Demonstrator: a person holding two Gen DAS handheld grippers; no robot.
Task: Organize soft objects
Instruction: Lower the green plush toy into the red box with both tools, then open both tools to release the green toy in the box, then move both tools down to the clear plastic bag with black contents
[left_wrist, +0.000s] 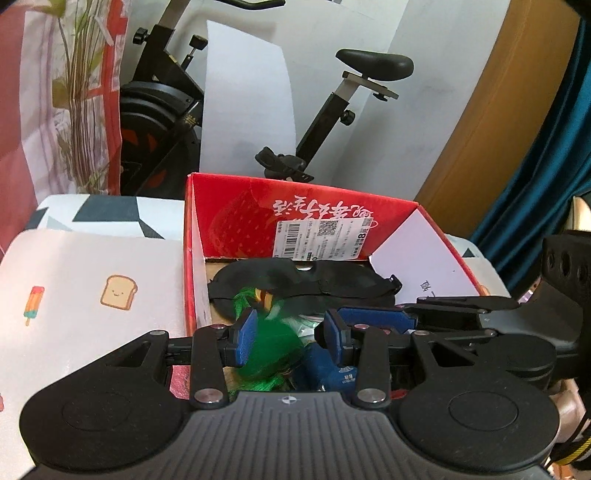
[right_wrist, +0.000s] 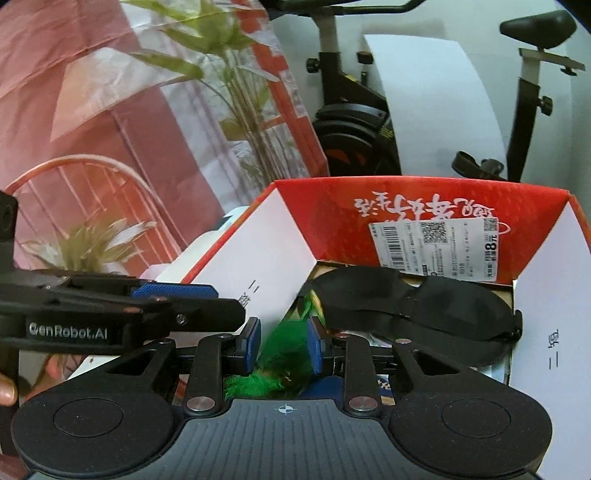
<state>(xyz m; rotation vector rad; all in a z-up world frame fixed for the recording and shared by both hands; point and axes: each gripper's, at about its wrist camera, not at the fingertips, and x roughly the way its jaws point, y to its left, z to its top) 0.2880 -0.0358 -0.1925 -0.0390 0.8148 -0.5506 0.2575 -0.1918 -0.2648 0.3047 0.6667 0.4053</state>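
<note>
The blurred green fluffy thing (left_wrist: 275, 354) lies half hidden behind the gripper bodies, perhaps feathers.

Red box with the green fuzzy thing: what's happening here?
Both hand-held grippers hover over the open red box. The left hand-held gripper and the right hand-held gripper each stand open with a green feathery object between the fingers, not clamped. A black eye mask lies in the box behind it.

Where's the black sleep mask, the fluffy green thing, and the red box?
black sleep mask (right_wrist: 406, 306): right wrist view, middle of the fabric.
fluffy green thing (left_wrist: 275, 343): left wrist view, its feathery body.
red box (left_wrist: 236, 221): left wrist view, inner back wall.
</note>
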